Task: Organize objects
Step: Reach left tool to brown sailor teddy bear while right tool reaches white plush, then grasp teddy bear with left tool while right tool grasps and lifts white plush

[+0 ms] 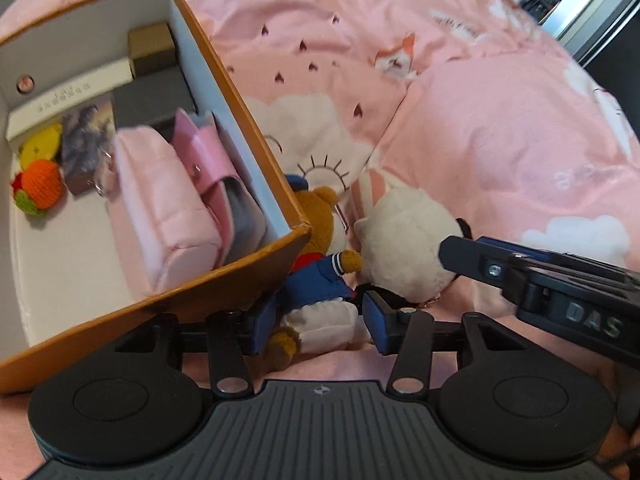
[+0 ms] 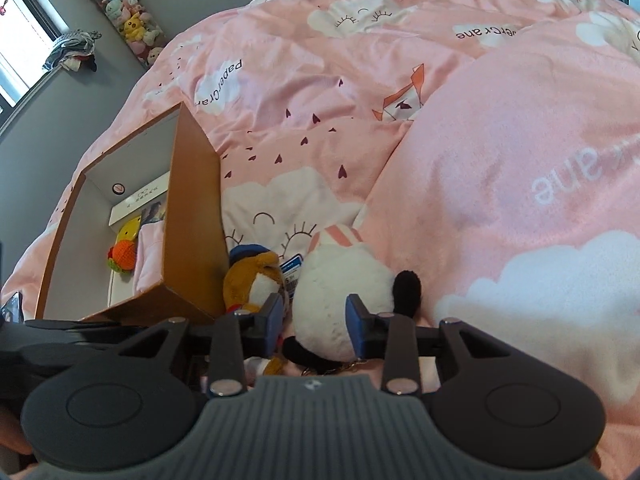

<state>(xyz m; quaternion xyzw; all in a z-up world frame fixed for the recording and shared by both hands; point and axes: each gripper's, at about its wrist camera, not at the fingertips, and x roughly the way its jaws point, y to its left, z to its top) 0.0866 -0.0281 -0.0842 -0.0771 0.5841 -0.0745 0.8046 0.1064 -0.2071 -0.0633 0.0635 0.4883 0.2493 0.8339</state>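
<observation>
Left tool (image 1: 316, 326) open around brown sailor bear (image 1: 320, 264), right tool (image 2: 316, 322) open astride white plush (image 2: 344, 292)

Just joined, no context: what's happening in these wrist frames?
A person with two handheld grippers is tidying soft toys on a pink bed into an orange box. The left gripper straddles the brown bear in blue clothes, the right gripper straddles the white plush. Both toys lie on the duvet beside the box; a firm grasp isn't clear. The box already holds pink pouches.
</observation>
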